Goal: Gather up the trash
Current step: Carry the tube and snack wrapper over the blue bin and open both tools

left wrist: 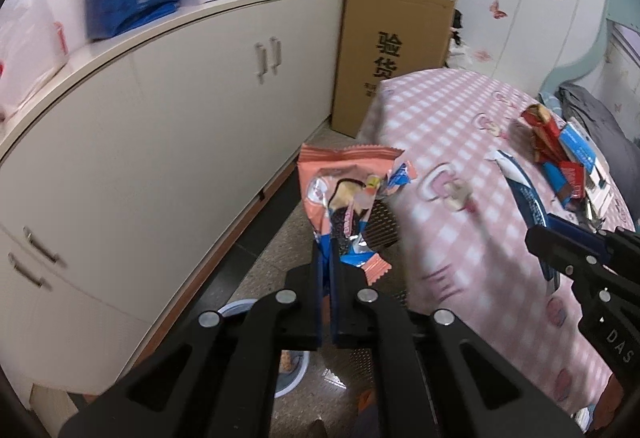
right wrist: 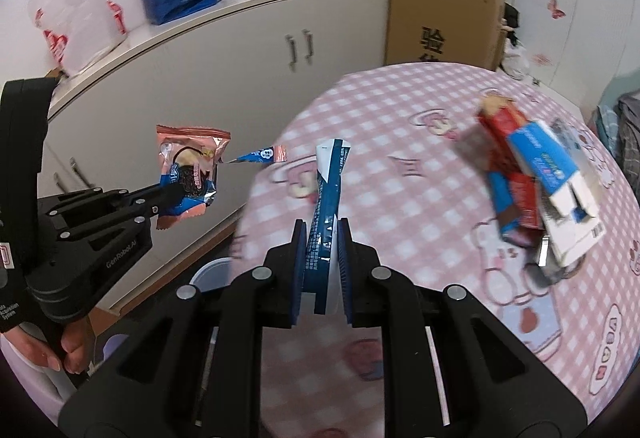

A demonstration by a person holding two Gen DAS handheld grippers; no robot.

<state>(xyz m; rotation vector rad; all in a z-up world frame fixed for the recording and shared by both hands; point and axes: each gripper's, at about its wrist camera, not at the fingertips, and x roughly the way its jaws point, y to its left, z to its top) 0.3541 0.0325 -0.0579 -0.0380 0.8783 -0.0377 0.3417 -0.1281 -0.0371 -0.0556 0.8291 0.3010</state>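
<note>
Gripping tight, the left gripper [left wrist: 326,258] has its jaws clamped on a pink-and-blue cookie wrapper [left wrist: 344,197], which stands crumpled above the fingertips, held out over the floor gap between the cream cabinet [left wrist: 160,125] and the table. From the right wrist view that same left gripper [right wrist: 176,193] sits out at nine o'clock, wrapper [right wrist: 190,169] aloft, a hand [right wrist: 48,354] curled round its handle low at eight o'clock. Over to the right gripper [right wrist: 323,238]: its blue pads pinch a twisted blue-and-white sachet [right wrist: 326,197] that rises straight up toward twelve o'clock, above the pink checked tablecloth [right wrist: 400,141]. More trash waits on that cloth at two o'clock, a heap of flattened red and blue cartons [right wrist: 536,189], well apart from both grippers. A white bin [left wrist: 294,374] shows beneath the left gripper's frame at six o'clock, on the floor. A tall cardboard box [left wrist: 396,49] leans at twelve o'clock beside the cabinet.
</note>
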